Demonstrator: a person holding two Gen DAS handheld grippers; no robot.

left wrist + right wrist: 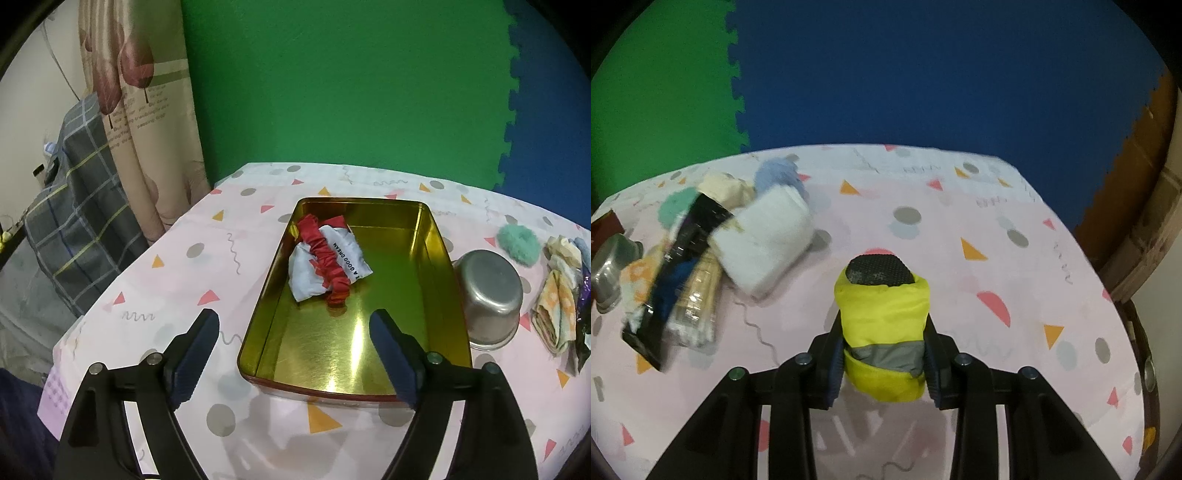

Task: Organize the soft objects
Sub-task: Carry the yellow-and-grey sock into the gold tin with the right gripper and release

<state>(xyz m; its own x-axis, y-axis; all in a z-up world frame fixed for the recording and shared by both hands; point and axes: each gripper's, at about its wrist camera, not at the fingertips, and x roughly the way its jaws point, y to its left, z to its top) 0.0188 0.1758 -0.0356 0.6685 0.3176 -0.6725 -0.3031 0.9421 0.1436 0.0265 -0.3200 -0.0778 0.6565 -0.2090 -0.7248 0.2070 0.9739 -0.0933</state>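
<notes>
A table under a pink patterned tablecloth (177, 258) fills both wrist views, w/ green and blue foam mats (332, 81) behind it. In the left view, an open gold tin (413, 280) sits at centre, its near rim between the spread fingers of the left gripper (295, 350), which hovers empty w/ jaws wide apart over the tin's 6 o'clock edge. Inside the tin, toward 11 o'clock, lies a crumpled white printed cloth (306, 273) w/ a red scrunchie (328, 258) draped across it. Just beside the tin at 3 o'clock stands an upturned steel bowl (487, 295); beyond it, approx 1 o'clock from the bowl, a teal fluffy scrunchie (517, 242), and at the far right edge a heap of folded cloths (557, 306). In the right view, the right gripper (884, 354) is clamped on a yellow glove-like soft item (882, 310) w/ a grey band and a black textured tip, held above the cloth at centre. At 10 o'clock from it lies the remaining pile: a rolled white towel (768, 243), a black packet (683, 258) and a pale blue fluffy piece (777, 173), partly blurred.
</notes>
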